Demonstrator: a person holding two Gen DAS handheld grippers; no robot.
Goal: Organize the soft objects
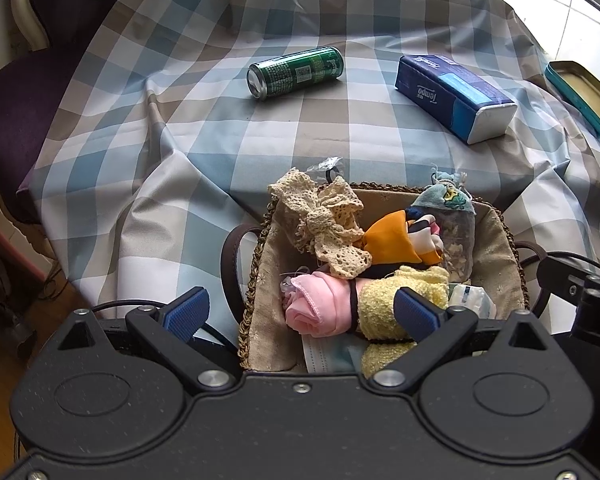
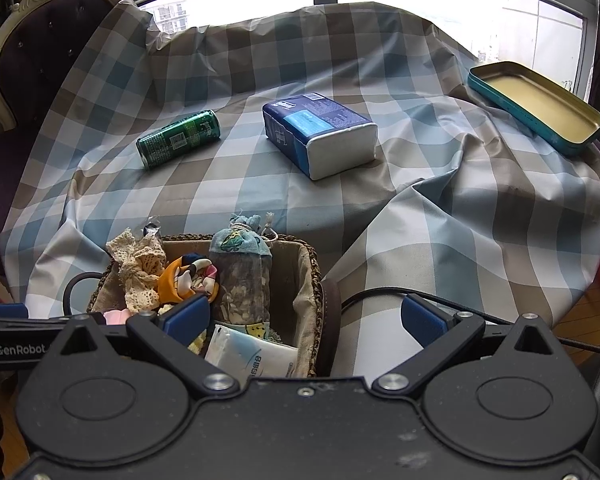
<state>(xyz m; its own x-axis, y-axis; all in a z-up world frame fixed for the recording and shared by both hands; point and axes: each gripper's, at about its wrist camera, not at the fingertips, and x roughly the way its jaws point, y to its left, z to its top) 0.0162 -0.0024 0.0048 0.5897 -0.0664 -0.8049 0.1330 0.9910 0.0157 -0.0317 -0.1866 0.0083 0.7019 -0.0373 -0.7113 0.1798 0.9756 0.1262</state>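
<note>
A woven basket (image 1: 496, 240) (image 2: 306, 276) with a cloth liner sits at the near edge of the checked table. It holds a lace bow (image 1: 328, 220) (image 2: 138, 268), an orange patterned scarf (image 1: 396, 240) (image 2: 188, 276), a pink roll (image 1: 320, 308), a yellow fuzzy cloth (image 1: 384, 304), a sachet bag (image 1: 450, 216) (image 2: 242, 264), a face mask (image 1: 324, 356) and a tissue packet (image 2: 256, 356). A blue tissue pack (image 1: 456, 92) (image 2: 320, 132) lies on the table beyond. My left gripper (image 1: 302, 312) is open above the basket's near left. My right gripper (image 2: 306, 318) is open above its right rim.
A green can (image 1: 296, 72) (image 2: 178, 138) lies on its side at the left of the table. An open teal tin (image 2: 536, 102) (image 1: 580, 92) sits at the far right edge. A purple chair (image 2: 40, 60) stands at the left. The tablecloth is rumpled around the basket.
</note>
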